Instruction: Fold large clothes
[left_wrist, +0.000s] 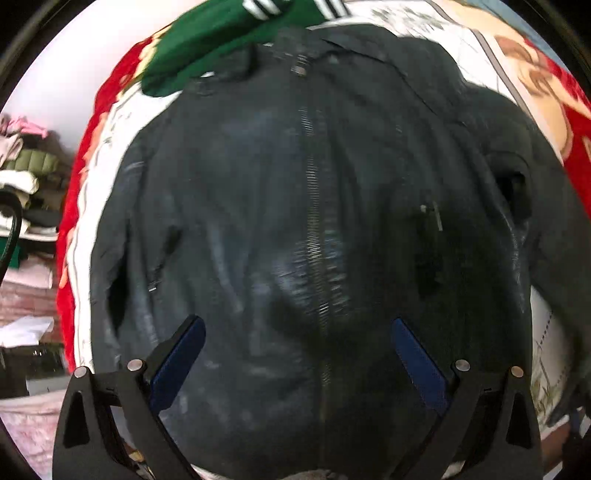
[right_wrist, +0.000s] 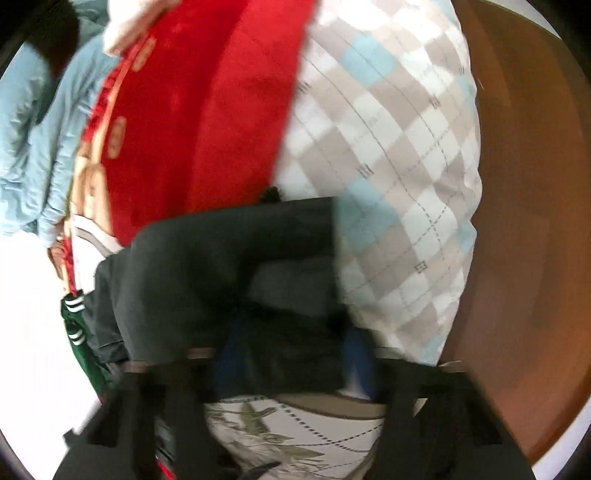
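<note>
**Black jacket laid front-up; left fingers spread above it, right fingers at a dark fold**

Left gripper (left_wrist: 297, 345): the two blue-padded fingers (left_wrist: 177, 363) stand wide apart with nothing between them. Whether their tips touch the cloth cannot be told. The black jacket (left_wrist: 258, 206) fills the view ahead of and between the fingers, lying front-up. Its closed zipper (left_wrist: 314, 221) runs straight away from the gap between the fingers toward the collar at the far end. A pocket zip pull (left_wrist: 430, 214) sits beyond the right finger. A green garment with white stripes (left_wrist: 218, 48) lies past the collar, overlapping the jacket's far-left shoulder. The jacket rests on a white printed sheet (left_wrist: 99, 199) bordered by a red blanket (left_wrist: 74, 229), visible outside the left finger. A pile of folded clothes (left_wrist: 26, 184) stands further left.

Right gripper (right_wrist: 291, 354): view heavily blurred. A dark fold of the jacket (right_wrist: 221, 266) lies across and between the blue fingers (right_wrist: 229, 354), covering their tips. Whether they are clamped on it cannot be told. Beyond the fingers, a red blanket (right_wrist: 221, 122) to the left and a checked pillow (right_wrist: 399, 166) to the right. The green garment (right_wrist: 79, 332) shows outside the left finger.
</note>
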